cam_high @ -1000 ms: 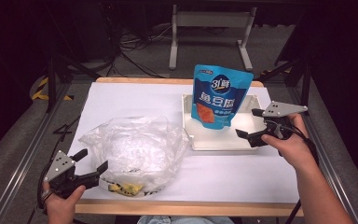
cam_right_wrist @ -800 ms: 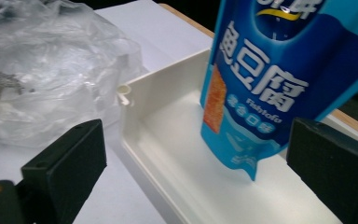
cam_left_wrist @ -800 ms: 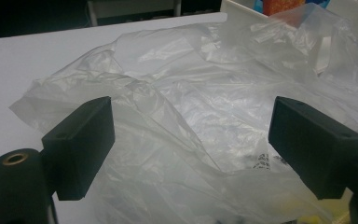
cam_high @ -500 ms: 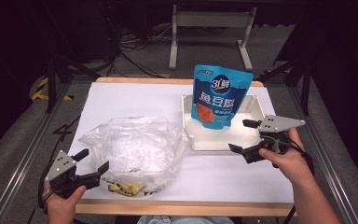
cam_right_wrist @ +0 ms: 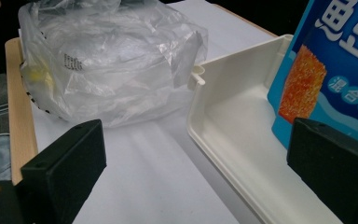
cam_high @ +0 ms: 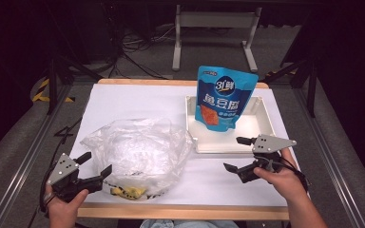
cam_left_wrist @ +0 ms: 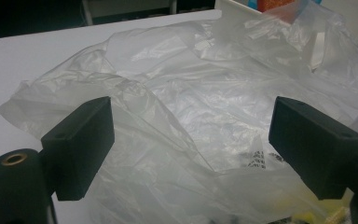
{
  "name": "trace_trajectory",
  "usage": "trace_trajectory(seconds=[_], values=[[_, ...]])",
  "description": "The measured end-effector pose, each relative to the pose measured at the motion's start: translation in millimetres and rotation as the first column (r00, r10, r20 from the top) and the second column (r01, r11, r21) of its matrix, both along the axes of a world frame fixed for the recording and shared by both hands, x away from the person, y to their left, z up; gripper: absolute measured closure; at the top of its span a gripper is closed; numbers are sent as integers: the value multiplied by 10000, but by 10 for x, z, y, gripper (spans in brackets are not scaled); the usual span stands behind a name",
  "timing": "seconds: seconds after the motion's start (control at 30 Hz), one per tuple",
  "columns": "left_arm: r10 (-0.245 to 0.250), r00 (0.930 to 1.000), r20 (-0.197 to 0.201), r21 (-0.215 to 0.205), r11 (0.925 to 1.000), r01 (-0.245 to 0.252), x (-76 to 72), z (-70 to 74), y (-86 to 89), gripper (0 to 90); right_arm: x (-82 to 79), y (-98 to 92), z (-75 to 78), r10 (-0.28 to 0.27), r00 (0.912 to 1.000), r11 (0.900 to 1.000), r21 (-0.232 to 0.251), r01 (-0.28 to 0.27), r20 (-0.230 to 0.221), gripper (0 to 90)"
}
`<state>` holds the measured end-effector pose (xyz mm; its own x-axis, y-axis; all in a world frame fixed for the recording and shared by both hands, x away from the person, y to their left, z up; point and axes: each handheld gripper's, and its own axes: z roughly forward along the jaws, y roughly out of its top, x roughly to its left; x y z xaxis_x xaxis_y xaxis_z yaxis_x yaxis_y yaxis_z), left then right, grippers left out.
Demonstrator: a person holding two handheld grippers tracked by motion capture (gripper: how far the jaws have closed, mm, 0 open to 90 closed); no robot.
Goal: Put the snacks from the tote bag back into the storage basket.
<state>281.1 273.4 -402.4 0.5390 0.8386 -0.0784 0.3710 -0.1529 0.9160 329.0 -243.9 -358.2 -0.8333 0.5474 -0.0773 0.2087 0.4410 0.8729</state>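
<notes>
1. Left tool (cam_high: 95, 170) spread wide, empty, at the near left edge of the bench (cam_high: 138, 102); clear plastic bag (cam_high: 138, 154) lies directly ahead, just beside its tips, possibly brushing.
2. Right tool (cam_high: 237, 154) also spread, empty, near the white tray's (cam_high: 261, 124) front rim; the bag lies well to its left.
3. Left hand nearer.

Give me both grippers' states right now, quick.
Left gripper: open, empty, at the near edge of the clear plastic bag.
Right gripper: open, empty, near the front of the white tray.
</notes>
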Motion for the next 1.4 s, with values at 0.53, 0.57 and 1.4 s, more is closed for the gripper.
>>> trace_trajectory(seconds=[0.53, 0.57, 1.4], values=[[-233, 9997, 1, 103, 9997, 233, 11, -17, -13, 147, 45, -2, -412, -206, 9992, 9996, -216, 198, -349, 54], [-253, 9997, 5, 139, 9996, 253, 12, -20, -17, 147, 53, -13, -449, -173, 9991, 9998, -137, 168, -383, 55], [-544, 9985, -98, 187, 9983, 546, 42, -56, -24, 139, 97, -5, -692, -958, 9939, 9919, -888, 907, -552, 61]])
